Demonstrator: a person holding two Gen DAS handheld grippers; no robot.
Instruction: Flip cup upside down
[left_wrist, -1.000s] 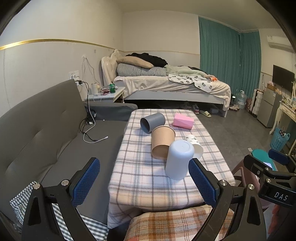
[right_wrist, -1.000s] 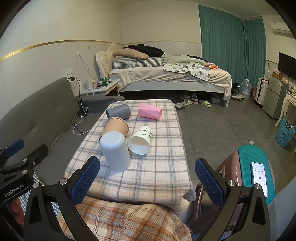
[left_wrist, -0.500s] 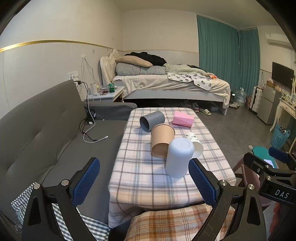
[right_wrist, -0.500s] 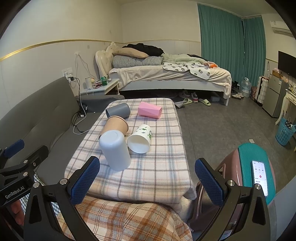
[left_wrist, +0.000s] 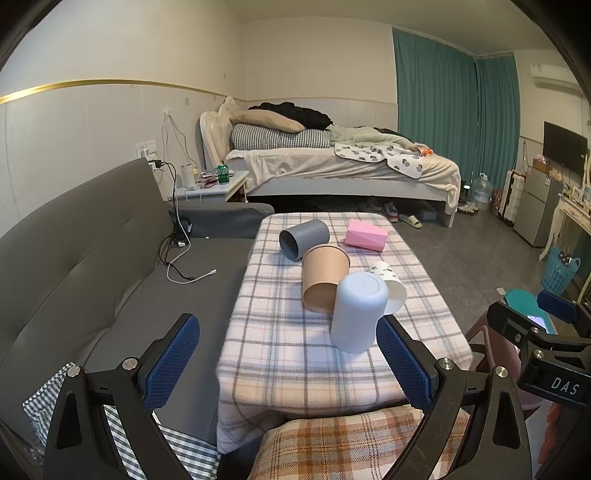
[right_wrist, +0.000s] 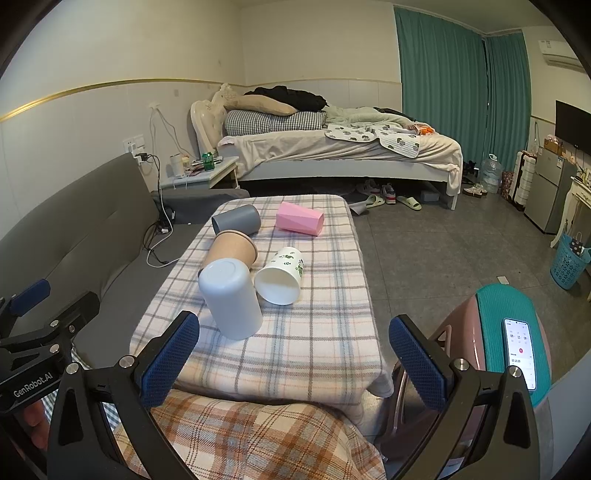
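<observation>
— The left gripper (left_wrist: 288, 354) sits at the bottom of its frame with the blue pads (left_wrist: 171, 356) spread wide and nothing between them. The right gripper (right_wrist: 291, 354) is the same, wide apart and holding nothing, low in its own frame.

— And the cup?

— The pale blue-white cup (left_wrist: 358, 312) stands mouth-down on the checked tablecloth (left_wrist: 288, 354), base up, just right of centre in the left view, its lower side next to the right-hand pad in the picture. In the right view it (right_wrist: 231, 299) is left of centre, above the left pad.

— What is around it?

— Behind it lies a brown paper cup (left_wrist: 324, 277) on its side, mouth toward the camera, touching or nearly touching it. A white paper cup with green print (right_wrist: 280, 276) lies on its side just beside, also mouth toward us. Farther up the frame a dark grey cup (left_wrist: 303, 239) lies tipped, and a pink faceted cup (left_wrist: 365, 235) lies to its right.

— Anything at the lower right?

— A phone with a lit screen (right_wrist: 520, 352) rests on a teal stool (right_wrist: 504, 308) in the right view.
</observation>
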